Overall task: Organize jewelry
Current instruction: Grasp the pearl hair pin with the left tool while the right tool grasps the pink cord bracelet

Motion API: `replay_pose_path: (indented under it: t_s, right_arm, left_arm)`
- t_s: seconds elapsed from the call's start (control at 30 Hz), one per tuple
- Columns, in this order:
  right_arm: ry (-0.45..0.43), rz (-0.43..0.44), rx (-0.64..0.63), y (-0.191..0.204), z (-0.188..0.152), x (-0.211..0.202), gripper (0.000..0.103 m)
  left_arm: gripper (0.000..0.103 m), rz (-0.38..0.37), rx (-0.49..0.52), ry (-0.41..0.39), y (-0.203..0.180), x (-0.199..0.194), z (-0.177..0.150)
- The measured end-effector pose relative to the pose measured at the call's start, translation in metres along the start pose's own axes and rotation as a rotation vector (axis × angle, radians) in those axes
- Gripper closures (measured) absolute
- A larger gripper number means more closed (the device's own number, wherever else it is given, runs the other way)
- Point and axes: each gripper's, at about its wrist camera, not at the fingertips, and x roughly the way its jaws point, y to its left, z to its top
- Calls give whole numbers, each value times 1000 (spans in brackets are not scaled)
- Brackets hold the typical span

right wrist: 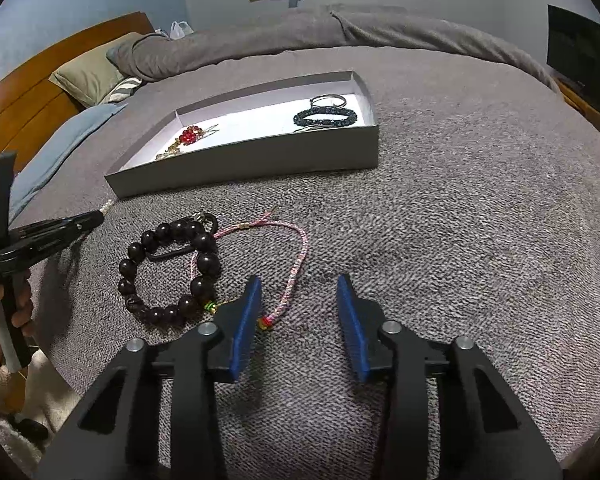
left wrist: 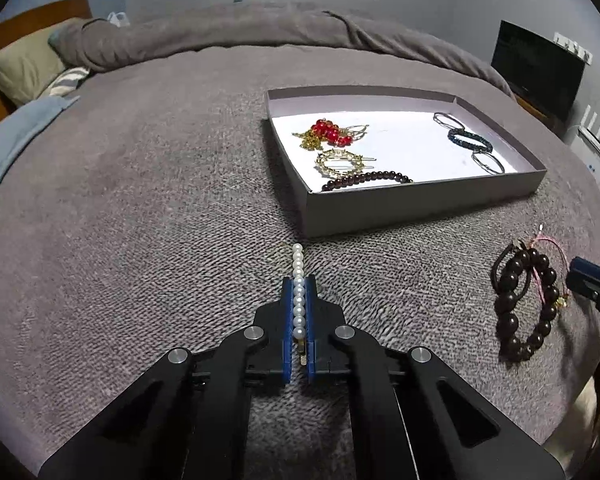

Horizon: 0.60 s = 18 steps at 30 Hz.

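My left gripper point(left wrist: 299, 280) is shut on a straight row of white pearls point(left wrist: 298, 268) that lies on the grey blanket, just in front of the grey shallow box point(left wrist: 420, 204). The pearl tip sticks out past the fingertips. My right gripper point(right wrist: 299, 280) stands open over a pink braided cord bracelet point(right wrist: 298, 256). The cord runs between the blue pads close to the left one point(right wrist: 246, 320), and neither pad presses on it. A bracelet of large dark beads point(right wrist: 168, 272) lies to the left of the cord. In the left wrist view the same dark bracelet point(left wrist: 516, 308) lies at the right.
The box point(right wrist: 260, 160) holds a red bead piece point(left wrist: 332, 130), a gold hair clip point(left wrist: 340, 162), a dark red bead bracelet point(left wrist: 366, 179), a dark woven bracelet point(left wrist: 470, 140) and thin rings. A pillow point(right wrist: 88, 72) and wooden headboard point(right wrist: 28, 100) lie far left, a dark screen point(left wrist: 536, 64) at right.
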Motion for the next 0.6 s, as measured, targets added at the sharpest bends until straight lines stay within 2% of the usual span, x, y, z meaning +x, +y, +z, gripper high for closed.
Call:
replay_pose_path:
  t_s: [0.13, 0.17, 0.2, 0.23, 0.37, 0.6]
  right_arm:
    - [23, 7, 2, 3, -1, 7, 76]
    - [28, 5, 8, 3, -1, 8, 80]
    - [30, 3, 11, 3, -1, 9, 93]
    - [32, 4, 16, 2, -1, 9, 96]
    - [-2, 6, 10, 3, 3, -1, 99]
    - [-123, -18, -46, 13, 21, -37, 100]
  left_arm:
    - [97, -4, 26, -16, 1, -6, -3]
    - [97, -5, 28, -17, 1, -7, -4]
    - [97, -9, 27, -19, 1, -8, -4]
    - [97, -13, 24, -20, 2, -9, -4]
    - [97, -29, 18, -38, 4, -15, -2]
    - [97, -55, 15, -62, 5, -28, 0]
